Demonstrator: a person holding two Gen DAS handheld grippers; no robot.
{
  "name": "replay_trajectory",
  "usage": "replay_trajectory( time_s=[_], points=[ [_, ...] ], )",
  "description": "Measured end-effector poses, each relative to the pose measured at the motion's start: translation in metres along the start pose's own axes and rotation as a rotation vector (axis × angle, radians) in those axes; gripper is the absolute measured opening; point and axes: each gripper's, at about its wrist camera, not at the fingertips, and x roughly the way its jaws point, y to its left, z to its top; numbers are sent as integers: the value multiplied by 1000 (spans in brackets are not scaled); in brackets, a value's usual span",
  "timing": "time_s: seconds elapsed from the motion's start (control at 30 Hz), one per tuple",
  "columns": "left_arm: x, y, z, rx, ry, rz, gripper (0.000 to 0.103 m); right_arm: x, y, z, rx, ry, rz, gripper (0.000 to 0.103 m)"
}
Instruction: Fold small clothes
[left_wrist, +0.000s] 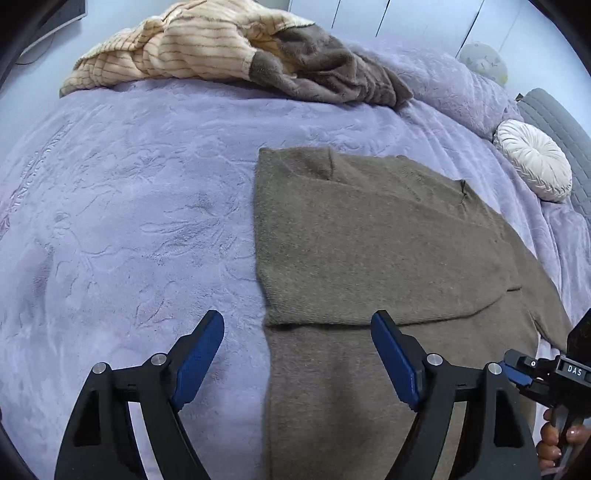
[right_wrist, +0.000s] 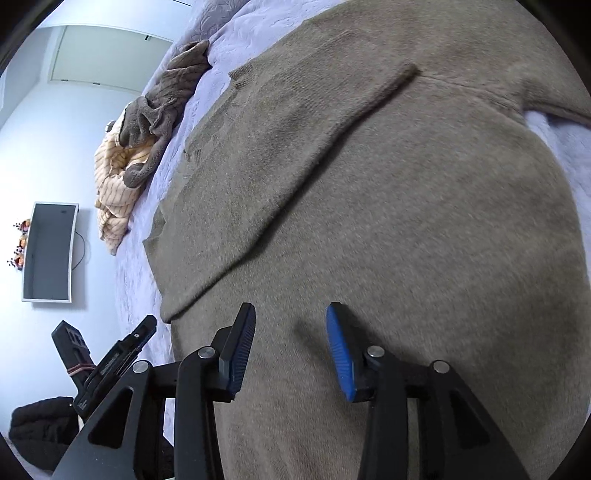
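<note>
The left gripper (left_wrist: 297, 334) hangs over the bed (left_wrist: 129, 221) with its jaws spread wide and nothing between them. Under its left jaw is only the soft purple cover. The straight left edge of the brown sweater (left_wrist: 369, 236) runs up the middle of the gap between the jaws, and the right jaw is over the sweater. Just ahead of the jaws, a flap of the sweater lies folded over the rest, with a neat edge running across. It looks like the flap was let go so it could lie flat. Far ahead of the jaws, a heap of striped and brown clothes (left_wrist: 221, 48) waits at the far side of the bed, maybe for later folding. To the right, the right gripper (right_wrist: 290, 334) floats just above the same sweater, its jaws partly apart and empty too. The folded sleeve (right_wrist: 295, 147) lies ahead of them, slanting away. The sweater is likely partly folded, with more folds to do.
</note>
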Motion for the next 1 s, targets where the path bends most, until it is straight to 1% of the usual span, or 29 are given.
replay_trajectory(
  time_s=[0.1, 0.2, 0.27, 0.33, 0.4, 0.5, 0.6, 0.67, 0.77, 0.9, 1.0],
  points=[
    [0, -18, -4, 17, 33, -30, 82, -8, -8, -7, 14, -6, 7, 44],
    [5, -36, -9, 52, 62, -28, 82, -14, -16, -12, 33, -11, 20, 44],
    [10, -46, -12, 64, 91, -43, 82, -21, -23, -16, 55, -20, 34, 44],
    [16, -56, -16, 69, 125, -56, 82, -28, -30, -18, 69, -34, 44, 50],
    [19, -67, -20, 85, 142, -70, 82, -37, -38, -20, 85, -49, 60, 53],
    [22, -89, -25, 103, 159, -89, 82, -53, -52, -20, 114, -75, 78, 55],
    [26, -113, -29, 132, 178, -112, 82, -68, -66, -18, 141, -103, 82, 55],
    [29, -131, -30, 167, 183, -117, 82, -79, -79, -16, 169, -131, 91, 55],
    [34, -159, -33, 206, 189, -122, 82, -96, -96, -9, 197, -168, 81, 55],
    [42, -192, -34, 220, 206, -141, 82, -120, -119, 3, 220, -205, 59, 55],
    [49, -216, -34, 219, 216, -147, 82, -144, -146, 16, 273, -254, 33, 55]
  ],
)
